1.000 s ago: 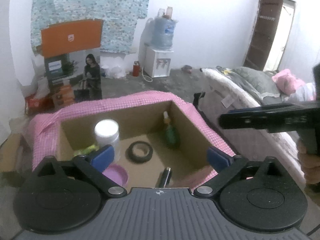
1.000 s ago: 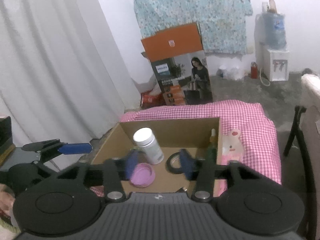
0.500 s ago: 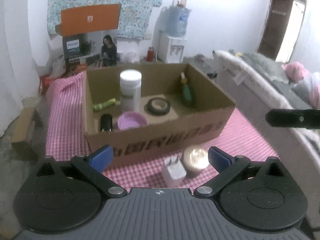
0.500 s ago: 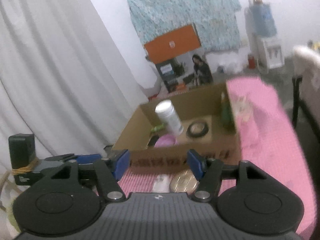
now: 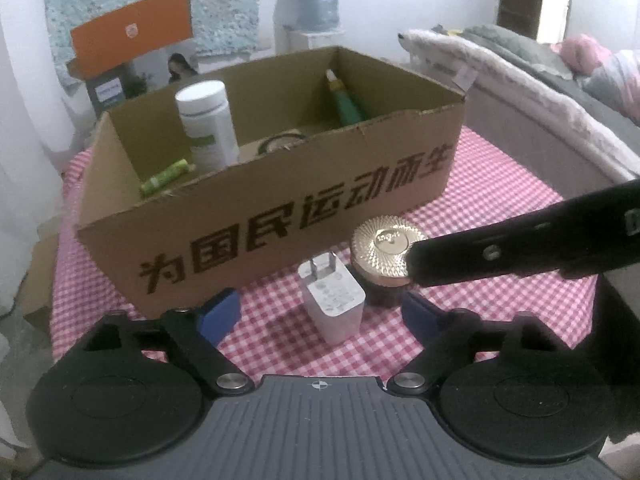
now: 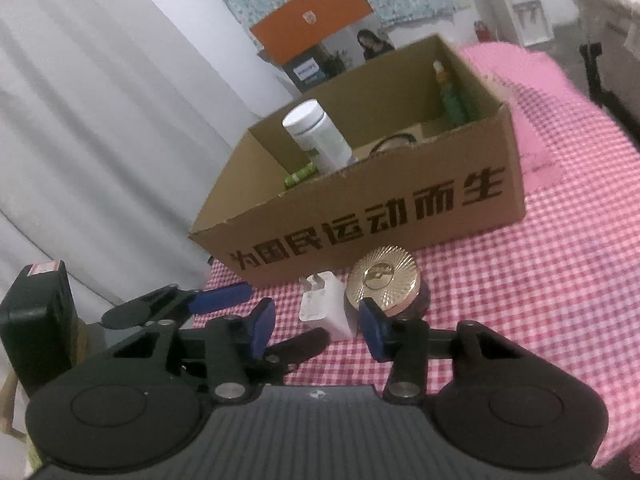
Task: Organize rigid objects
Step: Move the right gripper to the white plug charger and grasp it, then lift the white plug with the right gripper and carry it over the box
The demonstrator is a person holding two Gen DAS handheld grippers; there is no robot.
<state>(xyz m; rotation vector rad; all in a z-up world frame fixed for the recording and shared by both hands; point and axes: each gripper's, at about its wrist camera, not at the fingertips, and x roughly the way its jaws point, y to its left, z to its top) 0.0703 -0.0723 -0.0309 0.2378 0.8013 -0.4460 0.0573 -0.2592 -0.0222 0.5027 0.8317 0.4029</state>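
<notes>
Tape roll point(image 5: 280, 143) mostly hidden behind box wall point(image 5: 280, 216); jar point(image 5: 386, 276) partly behind right claw.

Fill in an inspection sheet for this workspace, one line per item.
Surface: pink checked tablecloth, flat.
Job's things: white plug-in charger and gold-lidded dark jar side by side in front of the open cardboard box; inside it a white bottle, green bottle, green tube, black tape ring.
Clutter: nothing seen.
Grippers: left gripper open, jaws just closing, astride the charger; right gripper open, jaws just closing, nothing gripped.
Cables: nothing seen.
Surroundings: bed, water dispenser, orange-topped carton, white curtain.
</notes>
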